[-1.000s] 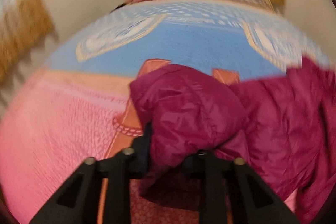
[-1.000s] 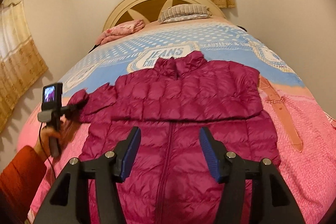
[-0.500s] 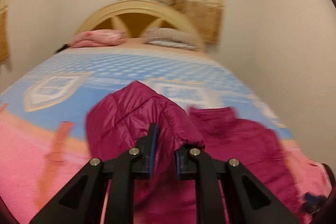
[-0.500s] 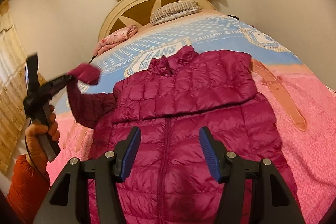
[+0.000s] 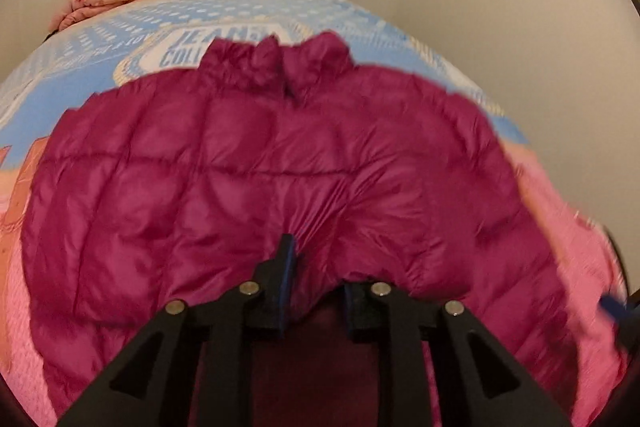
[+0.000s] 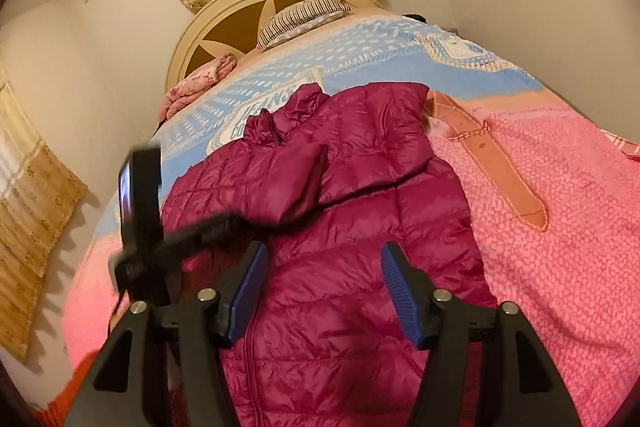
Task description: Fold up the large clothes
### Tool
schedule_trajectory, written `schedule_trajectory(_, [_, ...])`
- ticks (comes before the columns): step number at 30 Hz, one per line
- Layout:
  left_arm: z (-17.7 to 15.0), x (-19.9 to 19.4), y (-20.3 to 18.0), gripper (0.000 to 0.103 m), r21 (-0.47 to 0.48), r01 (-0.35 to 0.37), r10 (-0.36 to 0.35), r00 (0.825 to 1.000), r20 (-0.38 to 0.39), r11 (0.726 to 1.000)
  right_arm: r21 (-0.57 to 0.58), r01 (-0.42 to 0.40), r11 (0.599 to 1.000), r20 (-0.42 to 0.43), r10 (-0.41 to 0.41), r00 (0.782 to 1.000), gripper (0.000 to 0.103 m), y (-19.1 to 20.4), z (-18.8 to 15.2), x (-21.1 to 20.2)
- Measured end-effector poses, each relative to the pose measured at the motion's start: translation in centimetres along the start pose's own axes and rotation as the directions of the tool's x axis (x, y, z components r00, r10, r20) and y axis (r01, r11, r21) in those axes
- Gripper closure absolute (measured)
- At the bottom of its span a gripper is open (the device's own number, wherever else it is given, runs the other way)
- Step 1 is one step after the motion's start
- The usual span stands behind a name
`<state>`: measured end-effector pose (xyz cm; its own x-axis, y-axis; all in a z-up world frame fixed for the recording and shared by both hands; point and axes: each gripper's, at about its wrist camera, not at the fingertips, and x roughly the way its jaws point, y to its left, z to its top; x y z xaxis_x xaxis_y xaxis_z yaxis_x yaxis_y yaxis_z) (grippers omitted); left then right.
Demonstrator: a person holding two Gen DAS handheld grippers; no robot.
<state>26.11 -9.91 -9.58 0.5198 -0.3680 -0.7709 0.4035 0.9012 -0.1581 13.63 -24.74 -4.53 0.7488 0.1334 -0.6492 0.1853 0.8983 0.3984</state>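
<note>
A magenta quilted puffer jacket (image 6: 352, 211) lies front up on the bed, collar toward the headboard. My left gripper (image 5: 316, 279) is shut on the jacket's left sleeve cuff (image 5: 312, 267) and holds it over the chest; the jacket (image 5: 256, 163) fills that view. In the right wrist view the left gripper (image 6: 224, 223) shows as a blurred black tool with the sleeve (image 6: 280, 187) laid across the jacket's front. My right gripper (image 6: 324, 287) is open and empty, above the jacket's lower front by the zipper.
The bed has a pink and blue blanket (image 6: 560, 211). A striped pillow (image 6: 304, 17) and a folded pink cloth (image 6: 200, 83) lie by the round cream headboard (image 6: 256, 11). Walls and curtains (image 6: 36, 195) surround the bed.
My left gripper has carried the sleeve from the jacket's left side inward over its chest. The right gripper has stayed open and shifted its view slightly.
</note>
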Motion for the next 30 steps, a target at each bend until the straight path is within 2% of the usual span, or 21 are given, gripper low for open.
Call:
schedule_trajectory(1, [-0.5, -0.4, 0.1, 0.068, 0.021, -0.011, 0.011, 1.0, -0.007, 1.0, 0.01, -0.02, 1.0, 0.002, 0.02, 1.0, 0.031, -0.3, 0.4, 0.2])
schedule_trajectory(2, [-1.1, -1.0, 0.1, 0.054, 0.046, -0.015, 0.016, 1.0, -0.011, 0.999, 0.029, -0.057, 0.998, 0.004, 0.057, 0.998, 0.03, -0.6, 1.0, 0.5])
schedule_trajectory(3, [-1.7, -1.7, 0.1, 0.034, 0.07, -0.028, 0.028, 1.0, -0.011, 0.997, 0.055, -0.103, 0.993, 0.004, 0.103, 0.995, 0.029, -0.9, 1.8, 1.1])
schedule_trajectory(5, [-2.8, -2.9, 0.4, 0.009, 0.084, -0.069, 0.068, 0.998, 0.011, 0.994, 0.096, -0.192, 0.977, 0.0, 0.193, 0.981, 0.029, -1.0, 3.2, 2.4])
schedule_trajectory(6, [-3.3, -3.9, 0.7, 0.006, 0.083, -0.087, 0.084, 0.996, 0.034, 0.993, 0.106, -0.233, 0.967, -0.001, 0.234, 0.972, 0.029, -0.9, 3.7, 3.3])
schedule_trajectory(7, [-3.6, -4.4, 1.0, 0.006, 0.081, -0.093, 0.089, 0.995, 0.047, 0.992, 0.099, -0.258, 0.961, -0.015, 0.261, 0.965, 0.029, -0.5, 4.3, 4.8])
schedule_trajectory(10, [-4.6, -6.4, 3.0, 0.006, 0.027, -0.095, 0.093, 0.993, 0.072, 0.995, 0.041, -0.176, 0.983, -0.087, 0.179, 0.98, 0.029, 1.3, 4.5, 8.6])
schedule_trajectory(13, [-5.3, -7.6, 5.7, 0.006, -0.047, -0.098, 0.102, 0.991, 0.089, 0.994, -0.008, -0.109, 0.994, -0.169, 0.106, 0.98, 0.031, 3.1, 3.4, 12.9])
schedule_trajectory(14, [-5.3, -8.1, 6.6, 0.006, -0.072, -0.109, 0.115, 0.989, 0.095, 0.992, -0.022, -0.095, 0.995, -0.187, 0.089, 0.978, 0.038, 3.5, 3.1, 13.8])
schedule_trajectory(15, [-5.1, -8.7, 7.8, 0.006, -0.101, -0.118, 0.129, 0.986, 0.107, 0.988, -0.043, -0.069, 0.997, -0.204, 0.059, 0.977, 0.06, 3.9, 2.7, 14.5])
schedule_trajectory(16, [-4.9, -8.8, 8.5, 0.006, -0.12, -0.122, 0.136, 0.984, 0.117, 0.985, -0.078, -0.031, 0.996, -0.222, 0.013, 0.975, 0.072, 4.5, 2.3, 15.4])
schedule_trajectory(18, [-4.1, -9.6, 10.1, 0.006, -0.164, -0.133, 0.157, 0.978, 0.139, 0.977, -0.112, -0.019, 0.993, -0.218, -0.006, 0.976, 0.084, 5.0, 2.3, 15.8])
schedule_trajectory(24, [0.0, -9.4, 13.4, 0.006, -0.253, -0.145, 0.193, 0.965, 0.178, 0.957, -0.311, 0.056, 0.949, -0.107, -0.093, 0.99, 0.086, 6.7, 4.5, 12.0])
schedule_trajectory(27, [2.1, -7.2, 13.6, 0.006, -0.265, -0.171, 0.218, 0.963, 0.158, 0.949, -0.34, 0.025, 0.94, -0.147, -0.079, 0.986, 0.086, 6.2, 5.1, 12.1])
schedule_trajectory(30, [3.4, -4.6, 13.6, 0.006, -0.256, -0.245, 0.281, 0.952, 0.117, 0.935, -0.396, 0.056, 0.917, -0.18, -0.137, 0.974, 0.086, 5.5, 4.9, 13.4])
